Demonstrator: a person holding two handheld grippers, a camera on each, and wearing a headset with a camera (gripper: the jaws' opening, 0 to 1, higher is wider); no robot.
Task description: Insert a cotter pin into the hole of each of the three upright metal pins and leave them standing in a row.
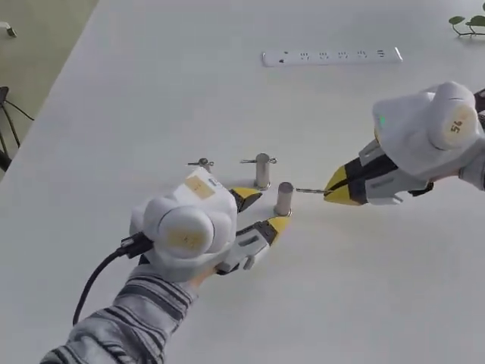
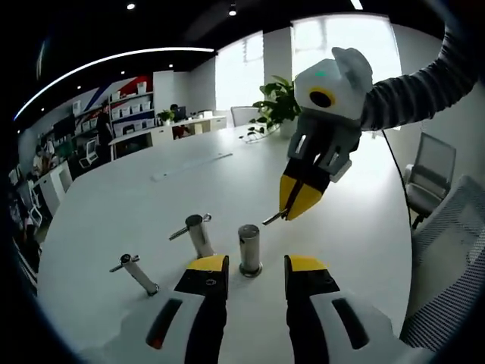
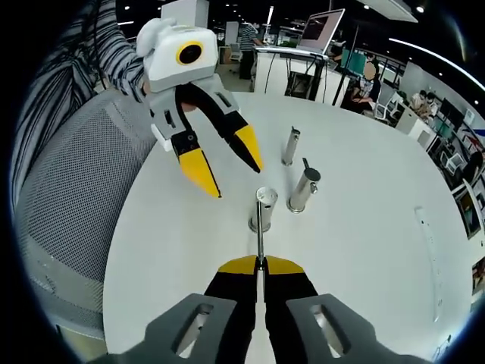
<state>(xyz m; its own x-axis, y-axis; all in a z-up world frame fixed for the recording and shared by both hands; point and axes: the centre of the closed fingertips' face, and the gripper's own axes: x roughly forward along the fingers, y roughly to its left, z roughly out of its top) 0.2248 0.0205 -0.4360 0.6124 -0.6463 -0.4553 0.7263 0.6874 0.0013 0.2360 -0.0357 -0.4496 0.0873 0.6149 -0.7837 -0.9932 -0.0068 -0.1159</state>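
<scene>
**Cotter Pin Held at the Bare Metal Pin**

The right hand-held gripper (image 1: 327, 192) is clenching a cotter pin (image 1: 309, 190), whose tip is pointing at the nearest upright metal pin (image 1: 283, 199) on the white surface (image 1: 151, 91). The left hand-held gripper (image 1: 267, 208) is resting released, with its jaws spread either side of that pin. The left gripper view is showing clear gaps between jaws and pin. The head view is showing cotter pins crossing the middle pin (image 1: 262, 171) and the far pin (image 1: 202, 163).
</scene>
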